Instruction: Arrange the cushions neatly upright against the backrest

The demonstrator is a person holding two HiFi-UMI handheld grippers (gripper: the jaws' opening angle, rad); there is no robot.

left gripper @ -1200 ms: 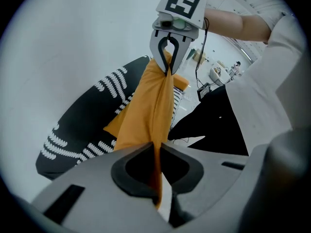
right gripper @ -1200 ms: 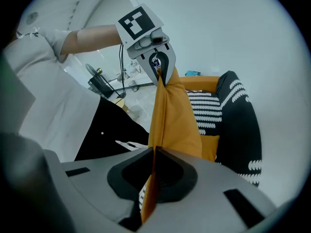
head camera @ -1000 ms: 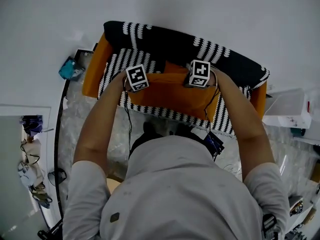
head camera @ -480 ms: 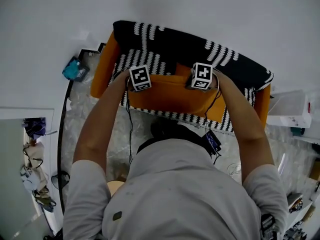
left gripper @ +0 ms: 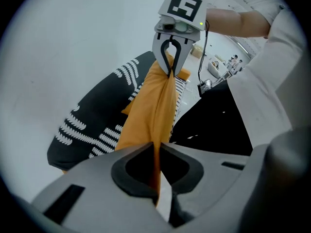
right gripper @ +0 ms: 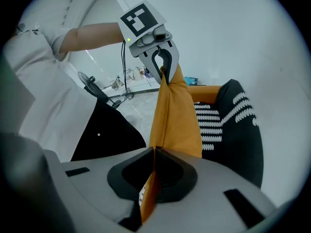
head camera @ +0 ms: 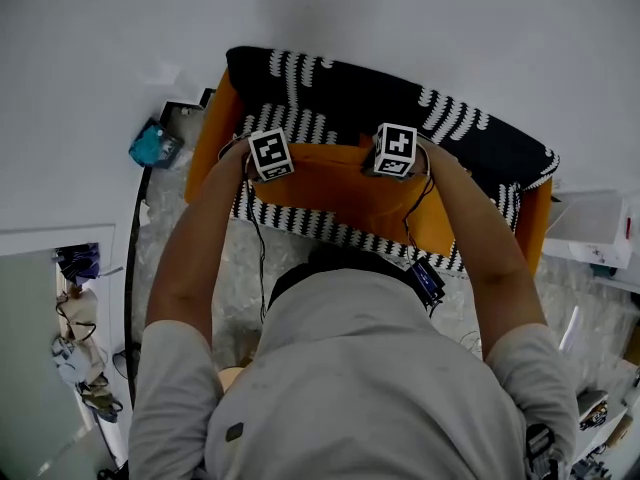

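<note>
The left gripper point(head camera: 272, 166), jaws pinched shut on the orange cushion's point(head camera: 345, 196) top edge at ten o'clock, and the right gripper point(head camera: 393, 160), clamped likewise at one o'clock, are holding it over the sofa point(head camera: 330, 83) seat. It is likely light and floppy, so gripping the seam is suiting it.

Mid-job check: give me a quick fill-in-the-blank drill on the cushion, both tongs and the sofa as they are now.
The cushion held by the tongs is ___ in colour. The left tongs are ___ on its edge. Seen from the head view, the right tongs pinch the cushion at its ___ end. The sofa has a backrest cover that is black with ___ marks.
Missing words: orange; shut; right; white.
</note>
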